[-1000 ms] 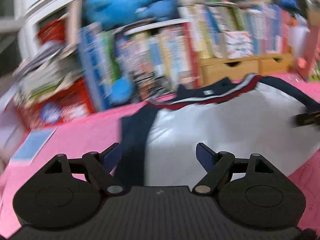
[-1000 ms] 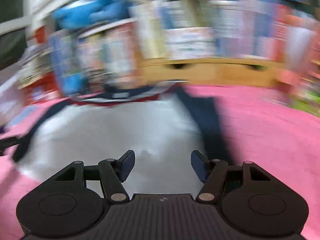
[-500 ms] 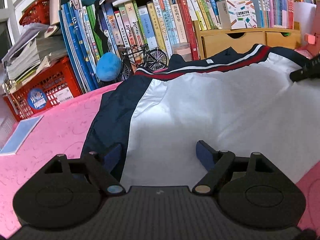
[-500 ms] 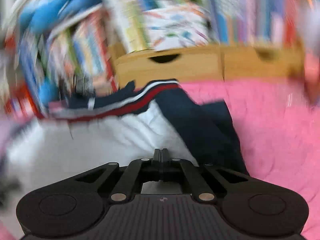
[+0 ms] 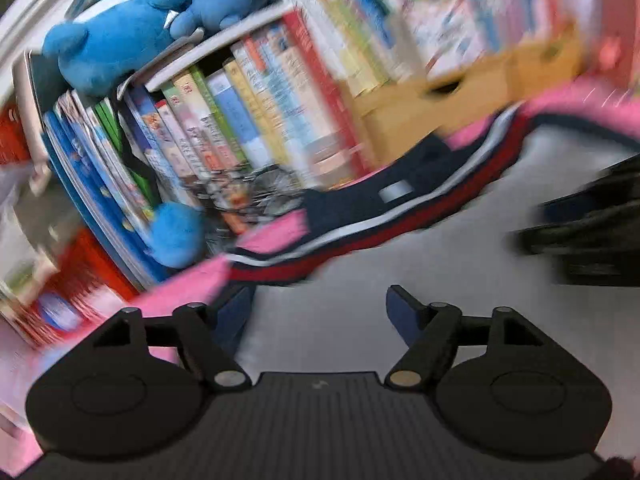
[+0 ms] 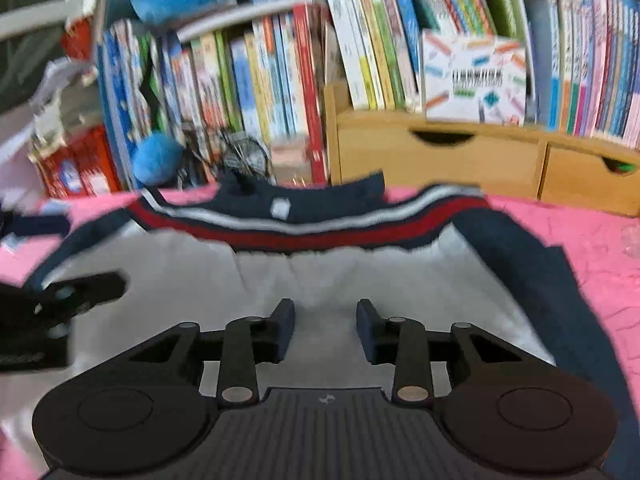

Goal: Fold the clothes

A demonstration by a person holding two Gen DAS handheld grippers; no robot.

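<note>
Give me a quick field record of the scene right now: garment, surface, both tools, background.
garment: white shirt with navy sleeves and a red, white and navy collar, spread flat, collar toward the books
surface: pink cloth
left tool: jaws apart and closing, over the shirt's white panel near its navy sleeve, no fabric pinched
right tool: jaws apart and opening, white fabric below the gap, nothing gripped
background: row of books, wooden drawers, blue plush toy
image quality: left wrist view blurred
</note>
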